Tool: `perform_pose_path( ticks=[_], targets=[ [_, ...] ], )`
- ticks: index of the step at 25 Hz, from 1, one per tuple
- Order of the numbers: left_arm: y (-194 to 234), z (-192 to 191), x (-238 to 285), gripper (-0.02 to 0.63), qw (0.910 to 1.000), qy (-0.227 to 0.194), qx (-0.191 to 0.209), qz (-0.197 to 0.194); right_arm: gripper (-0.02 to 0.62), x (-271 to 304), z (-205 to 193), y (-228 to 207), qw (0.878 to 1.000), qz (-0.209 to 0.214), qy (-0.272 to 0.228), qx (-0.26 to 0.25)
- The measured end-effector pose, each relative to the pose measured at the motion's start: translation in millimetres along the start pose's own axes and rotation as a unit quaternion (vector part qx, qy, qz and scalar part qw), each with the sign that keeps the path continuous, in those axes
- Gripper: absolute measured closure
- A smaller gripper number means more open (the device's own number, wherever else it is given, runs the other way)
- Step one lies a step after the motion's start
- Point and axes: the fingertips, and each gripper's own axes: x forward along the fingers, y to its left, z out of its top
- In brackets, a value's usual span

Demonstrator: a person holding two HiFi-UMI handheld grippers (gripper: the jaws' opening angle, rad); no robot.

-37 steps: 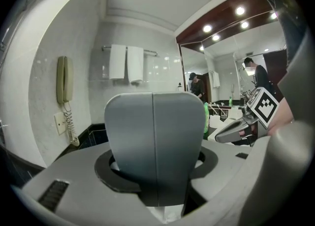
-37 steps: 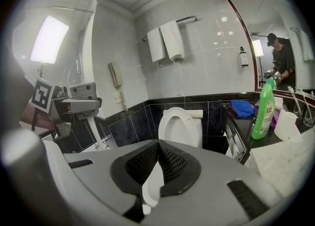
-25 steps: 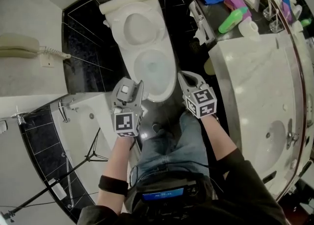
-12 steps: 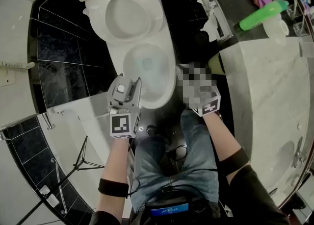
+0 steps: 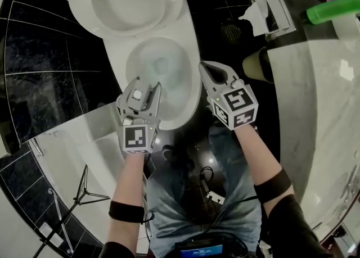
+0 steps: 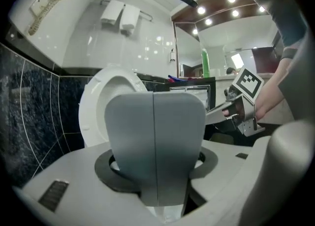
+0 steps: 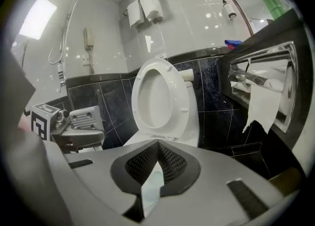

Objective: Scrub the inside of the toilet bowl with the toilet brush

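Observation:
The white toilet (image 5: 160, 71) stands with its seat and lid raised (image 7: 160, 99) against the dark tiled wall, and water shows in the bowl. No toilet brush appears in any view. My left gripper (image 5: 145, 87) hovers over the bowl's front left rim. Its two grey jaws meet flush along a vertical seam (image 6: 155, 102), with nothing between them. My right gripper (image 5: 207, 67) hangs at the bowl's front right rim. Its mesh-padded jaws close to a point (image 7: 157, 144) and hold nothing. Each gripper shows in the other's view, the right gripper (image 6: 216, 114) and the left gripper (image 7: 96, 134).
A toilet paper holder with a torn sheet (image 7: 263, 104) hangs on the counter's side at the right. A tan round container (image 5: 256, 63) sits on the floor below it. A green bottle (image 5: 332, 10) lies on the marble counter (image 5: 326, 111). A bathtub (image 5: 73, 144) and tripod (image 5: 73, 200) are at the left.
Both grippers have sunk toward the toilet, and now flank the bowl's front rim. The head view has closed in, so the toilet fills more of the picture.

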Motion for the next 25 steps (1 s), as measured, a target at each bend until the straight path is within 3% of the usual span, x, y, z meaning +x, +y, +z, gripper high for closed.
perform_pose_path(
  ticks=[11,25],
  targets=[
    [-3.6,-79.6,37.3,0.359,0.9996,0.025,0.000,-0.012,0.591,20.8,-33.9,-25.8,1.000,-0.008,0.001,0.005],
    [-37.6,-80.9,73.7,0.359,0.9988,0.020,-0.017,-0.041,0.591,27.2,-24.0,-49.7,1.000,-0.019,-0.011,0.021]
  ],
)
